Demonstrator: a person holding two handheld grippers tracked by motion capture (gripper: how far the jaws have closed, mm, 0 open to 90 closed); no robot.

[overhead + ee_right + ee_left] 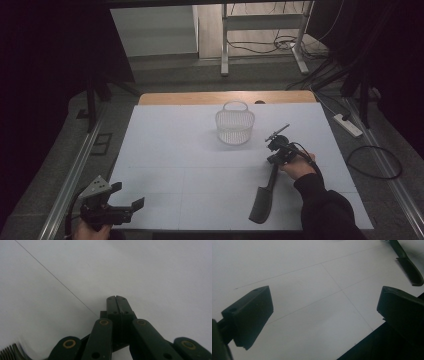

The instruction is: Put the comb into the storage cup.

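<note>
A black slotted spatula (263,200) lies on the white table (200,150) at the front right, its handle running up toward my right gripper (275,157). Those jaws point down at the table beside the handle's end. In the right gripper view my right gripper (116,298) is shut, pad against pad, with nothing between, and the spatula's slotted edge (10,352) shows at the bottom left. My left gripper (129,195) rests open at the table's front left corner. Between the wide jaws of my left gripper (324,292) is bare table, with the spatula (409,267) far off at the top right.
A white mesh basket (235,125) with a handle stands upright at the back middle of the table. The wooden table edge (225,97) runs behind it. Cables and a power strip (348,125) lie on the floor to the right.
</note>
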